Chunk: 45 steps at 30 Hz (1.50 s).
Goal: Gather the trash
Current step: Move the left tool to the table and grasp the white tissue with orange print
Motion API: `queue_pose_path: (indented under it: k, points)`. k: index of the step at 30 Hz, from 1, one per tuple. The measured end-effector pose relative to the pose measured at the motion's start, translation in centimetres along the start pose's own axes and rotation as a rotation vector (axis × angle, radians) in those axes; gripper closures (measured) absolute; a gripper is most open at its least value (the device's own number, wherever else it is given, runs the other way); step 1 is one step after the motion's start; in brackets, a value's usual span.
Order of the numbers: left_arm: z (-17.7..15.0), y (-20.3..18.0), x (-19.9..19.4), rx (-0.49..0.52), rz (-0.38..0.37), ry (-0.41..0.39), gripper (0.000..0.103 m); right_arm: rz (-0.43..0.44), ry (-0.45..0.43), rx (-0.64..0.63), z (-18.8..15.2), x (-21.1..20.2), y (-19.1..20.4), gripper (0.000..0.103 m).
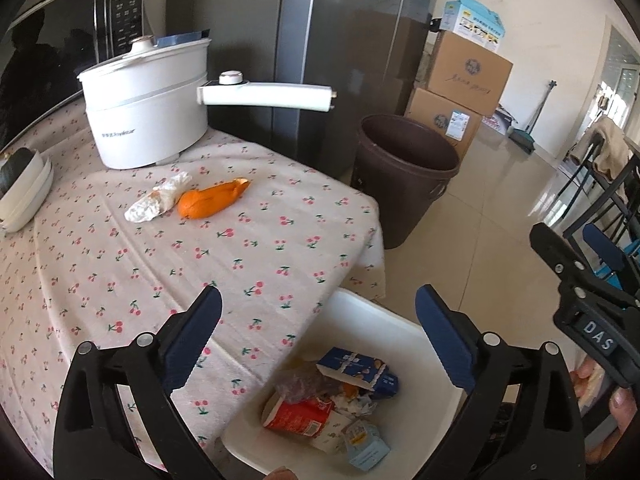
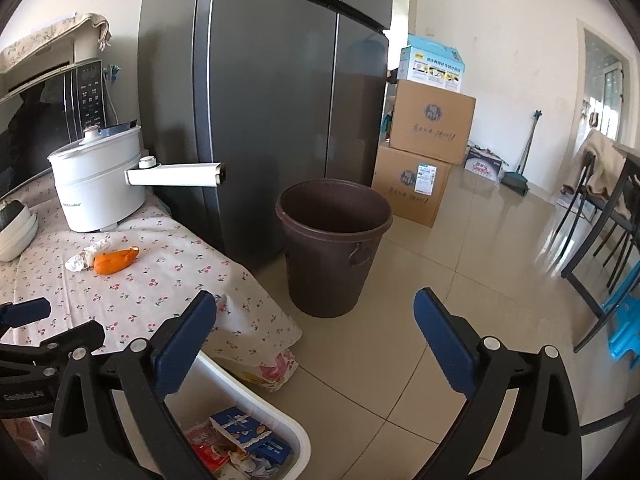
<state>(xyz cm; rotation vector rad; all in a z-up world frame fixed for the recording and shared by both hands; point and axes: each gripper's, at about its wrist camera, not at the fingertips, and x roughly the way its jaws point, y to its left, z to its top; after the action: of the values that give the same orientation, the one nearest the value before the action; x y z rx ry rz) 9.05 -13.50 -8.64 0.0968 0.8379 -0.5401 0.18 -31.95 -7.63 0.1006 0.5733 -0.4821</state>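
Note:
On the cherry-print tablecloth [image 1: 120,280] an orange peel [image 1: 212,200] lies touching a crumpled white tissue [image 1: 158,200]; the right wrist view shows the peel [image 2: 114,261] and tissue [image 2: 86,258] at far left. A white bin [image 1: 436,400] beside the table holds a blue carton [image 1: 356,368], a red packet [image 1: 300,420] and crumpled paper. My left gripper [image 1: 318,304] hangs open above the bin's near rim, nothing between its fingers. My right gripper [image 2: 315,300] is open and empty over the floor, just right of the bin [image 2: 256,396].
A brown bucket [image 2: 332,240] stands on the tiled floor by the grey fridge [image 2: 260,100]. A white electric pot [image 1: 148,112] with a long handle and stacked bowls [image 1: 24,192] sit on the table. Cardboard boxes [image 2: 428,152] and chairs [image 2: 600,220] stand farther right.

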Motion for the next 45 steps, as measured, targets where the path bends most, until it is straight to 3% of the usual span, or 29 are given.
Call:
queue_pose_path:
  k: [20,28,37,43,45]
  points:
    - [3.0,8.4,1.5,-0.144,0.117,0.017,0.01,0.107,0.051,-0.067,4.2,3.2,7.5,0.007]
    - [5.6,12.2,4.8,-0.144,0.18,0.07,0.01,0.167,0.098,-0.055,5.4,6.8,11.0,0.007]
    - [8.9,15.2,10.4,-0.144,0.207,0.171,0.011,0.19,0.217,0.014,5.6,11.3,11.9,0.007]
    - [9.6,16.5,13.5,-0.185,0.188,0.229,0.017,0.186,0.264,0.003,5.3,13.1,12.4,0.007]
    - [9.7,17.0,14.3,-0.196,0.186,0.248,0.024,0.186,0.277,0.004,5.2,13.5,12.4,0.007]
